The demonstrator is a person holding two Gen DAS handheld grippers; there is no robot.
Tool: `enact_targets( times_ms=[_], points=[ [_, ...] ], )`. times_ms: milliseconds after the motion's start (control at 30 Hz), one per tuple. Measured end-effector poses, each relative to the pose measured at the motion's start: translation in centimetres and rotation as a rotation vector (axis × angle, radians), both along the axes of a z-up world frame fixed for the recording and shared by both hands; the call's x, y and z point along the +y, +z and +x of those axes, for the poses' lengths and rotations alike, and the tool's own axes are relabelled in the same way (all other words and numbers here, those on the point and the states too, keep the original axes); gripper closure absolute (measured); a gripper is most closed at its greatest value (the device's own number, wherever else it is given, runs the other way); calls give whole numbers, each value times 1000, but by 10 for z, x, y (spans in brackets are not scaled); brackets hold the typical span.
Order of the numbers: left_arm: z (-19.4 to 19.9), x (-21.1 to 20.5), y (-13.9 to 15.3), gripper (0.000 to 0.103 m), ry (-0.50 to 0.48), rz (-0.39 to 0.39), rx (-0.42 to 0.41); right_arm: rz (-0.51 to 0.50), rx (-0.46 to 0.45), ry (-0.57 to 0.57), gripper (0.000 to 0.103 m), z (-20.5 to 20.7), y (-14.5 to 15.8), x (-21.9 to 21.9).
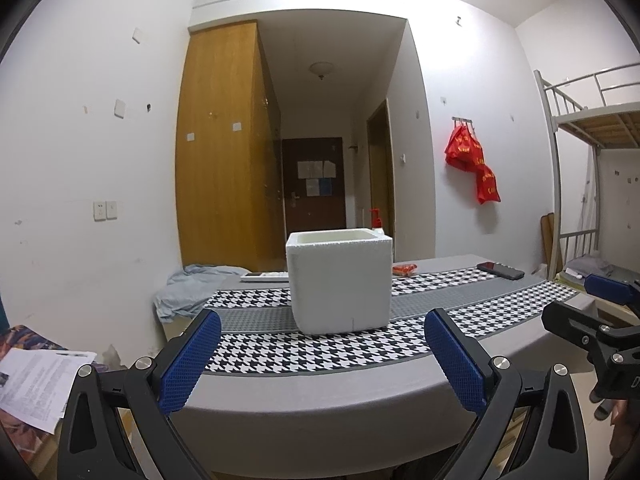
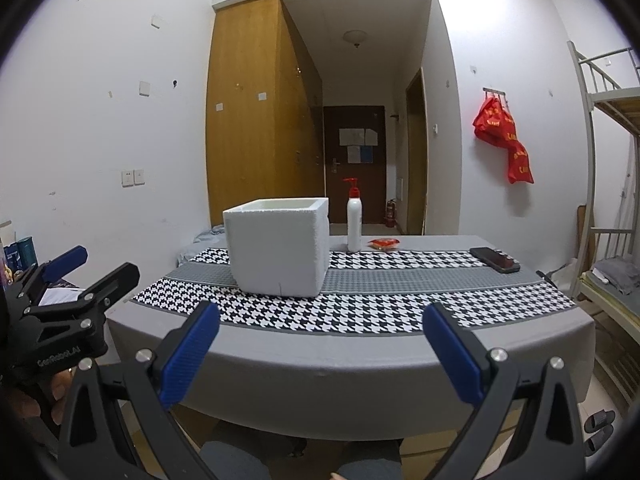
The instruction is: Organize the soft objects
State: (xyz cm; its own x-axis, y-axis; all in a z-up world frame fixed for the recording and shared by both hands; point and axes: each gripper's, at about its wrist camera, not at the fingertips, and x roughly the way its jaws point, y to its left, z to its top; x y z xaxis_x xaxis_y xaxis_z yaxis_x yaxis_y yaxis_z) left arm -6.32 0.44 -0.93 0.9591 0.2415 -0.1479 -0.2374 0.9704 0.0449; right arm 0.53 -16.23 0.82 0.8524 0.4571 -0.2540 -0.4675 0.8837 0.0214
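Both grippers same build: black plastic linkage arms, silver round screw heads at pivots, blue textured pads on fingers. Left gripper (image 1: pixel 322 354), right gripper (image 2: pixel 320 346). White lettering on left gripper's body, seen from right wrist. Person wears grey trousers (image 2: pixel 232 460).

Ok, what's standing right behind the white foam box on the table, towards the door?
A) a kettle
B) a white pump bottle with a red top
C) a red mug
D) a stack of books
B: the right wrist view shows a white pump bottle with a red top upright just beyond the foam box, beside a small red packet.
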Motion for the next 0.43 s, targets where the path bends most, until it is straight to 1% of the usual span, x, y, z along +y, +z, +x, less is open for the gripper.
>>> enact_targets(
  times_ms=[433],
  points=[
    [-1,-3,-1,1,-3,12,0,-9,4,5,1,2,0,3]
  ],
)
